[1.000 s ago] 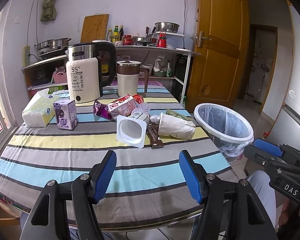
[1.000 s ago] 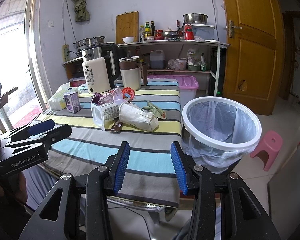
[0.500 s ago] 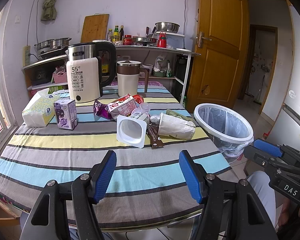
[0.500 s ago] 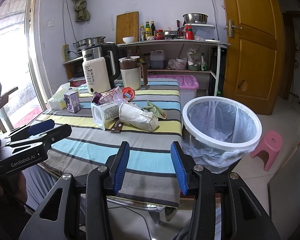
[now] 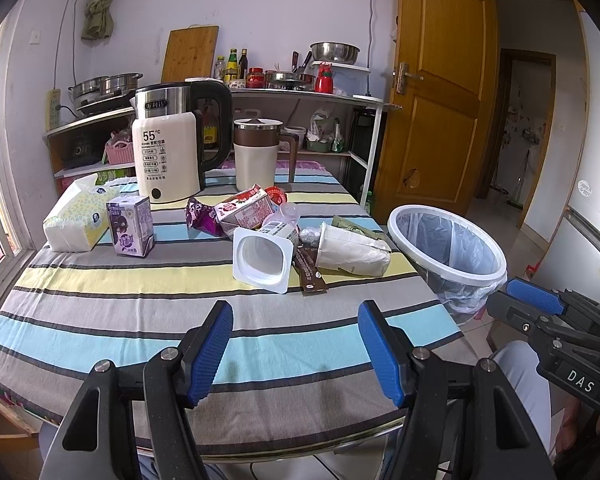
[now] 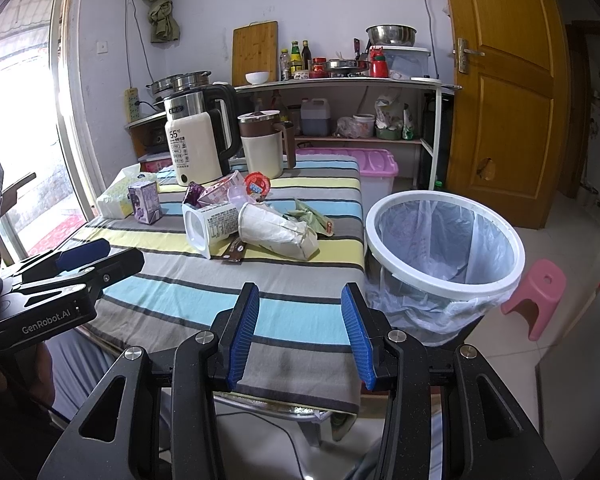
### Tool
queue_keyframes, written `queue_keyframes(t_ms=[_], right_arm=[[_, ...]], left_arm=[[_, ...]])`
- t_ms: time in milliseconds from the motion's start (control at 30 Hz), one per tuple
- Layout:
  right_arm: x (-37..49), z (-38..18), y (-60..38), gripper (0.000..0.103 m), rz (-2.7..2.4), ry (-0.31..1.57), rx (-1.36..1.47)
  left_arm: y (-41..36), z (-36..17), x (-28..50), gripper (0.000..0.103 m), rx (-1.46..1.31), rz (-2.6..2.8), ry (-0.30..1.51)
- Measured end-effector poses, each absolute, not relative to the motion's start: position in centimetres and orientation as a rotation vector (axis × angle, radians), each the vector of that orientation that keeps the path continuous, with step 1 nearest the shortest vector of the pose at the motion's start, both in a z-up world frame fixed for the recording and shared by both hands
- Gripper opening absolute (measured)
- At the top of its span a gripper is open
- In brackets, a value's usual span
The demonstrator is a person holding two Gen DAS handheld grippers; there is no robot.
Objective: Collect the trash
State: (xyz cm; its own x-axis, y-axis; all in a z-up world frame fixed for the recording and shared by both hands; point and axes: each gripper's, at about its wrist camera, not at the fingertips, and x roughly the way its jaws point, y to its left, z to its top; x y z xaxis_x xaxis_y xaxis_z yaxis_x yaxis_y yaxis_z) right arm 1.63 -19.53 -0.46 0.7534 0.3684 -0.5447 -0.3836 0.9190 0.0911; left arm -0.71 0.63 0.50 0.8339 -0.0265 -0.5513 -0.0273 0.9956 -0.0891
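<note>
broadly, the striped table [image 5: 140, 280] fills the middle and lower left of the left wrist view, and a heap of trash sits at its centre, just left of the white-rimmed bin [image 5: 446, 276] with its clear liner, which stands beside the table's right edge. largest in the heap is a crumpled white paper cup [image 5: 352, 250]: it lies on its side, long axis running left to right, mouth toward the left. next is a white yoghurt tub [image 5: 262, 258], also tipped over, its square open mouth facing the camera and its printed base pointing away. behind them a pink-and-red carton [image 5: 244, 210] lies flat, slanting up to the right, with a purple wrapper [image 5: 200, 216] at its left end. a brown sachet [image 5: 310, 276] lies between tub and cup, long axis running toward the camera, its far end hidden under them. a red foil lid [image 6: 257, 186] and a green wrapper [image 6: 308, 216] show better in the right wrist view; small clear plastic pieces among them are hard to make out. a purple box [image 5: 130, 226] stands upright, apart, at centre left beside a tissue pack [image 5: 78, 216].

left gripper [image 5: 296, 354], lower centre, has its blue pads spread with nothing between; right gripper [image 6: 300, 332] likewise spread and empty, over the table's near edge.
</note>
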Motion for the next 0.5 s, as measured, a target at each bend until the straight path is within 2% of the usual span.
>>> queue_keyframes(t_ms=[500], right_arm=[[1.65,-0.6,-19.38,0.044,0.412,0.592,-0.028]], left_arm=[[0.7,-0.09,-0.46,0.065,-0.1,-0.006,0.602]])
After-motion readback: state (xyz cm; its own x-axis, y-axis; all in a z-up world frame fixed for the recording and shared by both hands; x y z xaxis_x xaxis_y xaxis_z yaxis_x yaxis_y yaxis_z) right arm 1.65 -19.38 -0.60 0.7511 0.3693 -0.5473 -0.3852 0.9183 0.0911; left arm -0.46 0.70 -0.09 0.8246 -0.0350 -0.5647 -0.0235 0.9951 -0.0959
